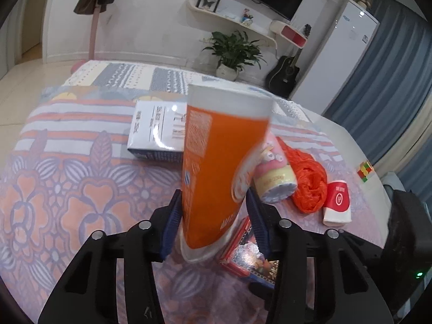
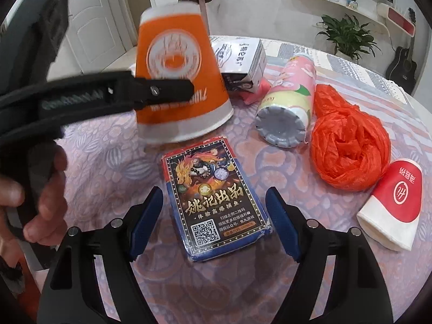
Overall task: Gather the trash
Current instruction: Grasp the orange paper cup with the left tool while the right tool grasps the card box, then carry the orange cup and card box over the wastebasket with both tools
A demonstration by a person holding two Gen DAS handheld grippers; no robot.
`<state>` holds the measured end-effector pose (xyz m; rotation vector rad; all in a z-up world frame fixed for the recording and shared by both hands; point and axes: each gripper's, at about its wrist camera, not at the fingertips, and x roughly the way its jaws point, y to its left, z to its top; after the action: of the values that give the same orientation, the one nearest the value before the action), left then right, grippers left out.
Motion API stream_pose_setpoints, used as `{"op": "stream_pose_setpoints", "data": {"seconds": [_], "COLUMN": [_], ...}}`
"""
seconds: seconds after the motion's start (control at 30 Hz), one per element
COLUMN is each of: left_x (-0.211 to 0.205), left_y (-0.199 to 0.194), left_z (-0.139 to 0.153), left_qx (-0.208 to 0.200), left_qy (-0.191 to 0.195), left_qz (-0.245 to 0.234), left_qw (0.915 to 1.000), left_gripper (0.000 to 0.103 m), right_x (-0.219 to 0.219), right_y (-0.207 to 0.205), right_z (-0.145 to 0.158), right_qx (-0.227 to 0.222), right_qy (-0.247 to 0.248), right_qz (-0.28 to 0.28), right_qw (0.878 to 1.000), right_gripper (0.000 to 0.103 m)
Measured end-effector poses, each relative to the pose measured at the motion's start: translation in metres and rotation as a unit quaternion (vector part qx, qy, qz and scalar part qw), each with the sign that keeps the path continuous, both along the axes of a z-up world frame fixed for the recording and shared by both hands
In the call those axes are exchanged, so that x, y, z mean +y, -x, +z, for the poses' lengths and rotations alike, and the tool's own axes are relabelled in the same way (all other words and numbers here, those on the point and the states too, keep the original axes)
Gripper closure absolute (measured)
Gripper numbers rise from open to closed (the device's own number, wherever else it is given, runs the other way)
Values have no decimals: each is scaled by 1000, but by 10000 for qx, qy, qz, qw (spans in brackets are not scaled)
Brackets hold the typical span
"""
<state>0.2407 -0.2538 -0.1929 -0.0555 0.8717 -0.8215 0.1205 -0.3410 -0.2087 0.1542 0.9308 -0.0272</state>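
Note:
An orange paper cup (image 1: pixel 216 162) stands upside down and tilted between the blue pads of my left gripper (image 1: pixel 213 193), which is shut on it near its wide white rim. In the right wrist view the same cup (image 2: pixel 175 62) hangs just above the cloth, with one left finger (image 2: pixel 162 91) across its side. My right gripper (image 2: pixel 214 189) is open, its pads on either side of a blue and black card box (image 2: pixel 216 202) that lies flat on the table, with a gap at each side. That box (image 1: pixel 243 253) also shows under the cup.
On the floral tablecloth (image 1: pixel 67 189) lie a pink and yellow bottle (image 2: pixel 289 102), a crumpled orange plastic bag (image 2: pixel 351 145), a flattened red and white paper cup (image 2: pixel 394 202) and a white carton (image 2: pixel 243 59). A puzzle cube (image 1: pixel 365 171) sits near the right edge. A hand (image 2: pixel 40 202) holds the left gripper's handle.

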Motion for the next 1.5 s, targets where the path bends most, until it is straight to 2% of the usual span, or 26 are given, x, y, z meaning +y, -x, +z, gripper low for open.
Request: {"op": "stream_pose_setpoints", "data": {"seconds": [0.3, 0.37, 0.6, 0.97, 1.23, 1.5], "left_x": [4, 6, 17, 48, 89, 140], "left_y": [5, 5, 10, 10, 6, 3], "left_z": [10, 11, 22, 46, 58, 73], "left_qx": [-54, -60, -153, -305, -407, -532], "left_qy": [190, 230, 386, 735, 882, 1131], "left_qz": [-25, -7, 57, 218, 576, 1009], "left_qw": [9998, 9997, 9991, 9966, 9936, 9870], "left_gripper": [61, 61, 62, 62, 61, 61], "right_x": [4, 8, 15, 9, 37, 76], "right_y": [-1, -1, 7, 14, 11, -7], "right_z": [-3, -3, 4, 13, 45, 77], "right_qx": [57, 49, -233, -392, -772, -1105], "right_qy": [186, 287, 465, 506, 588, 644], "right_qz": [37, 90, 120, -100, 110, 406], "right_qw": [9998, 9995, 9986, 9979, 9952, 9910], "right_gripper": [29, 35, 39, 43, 43, 43]}}
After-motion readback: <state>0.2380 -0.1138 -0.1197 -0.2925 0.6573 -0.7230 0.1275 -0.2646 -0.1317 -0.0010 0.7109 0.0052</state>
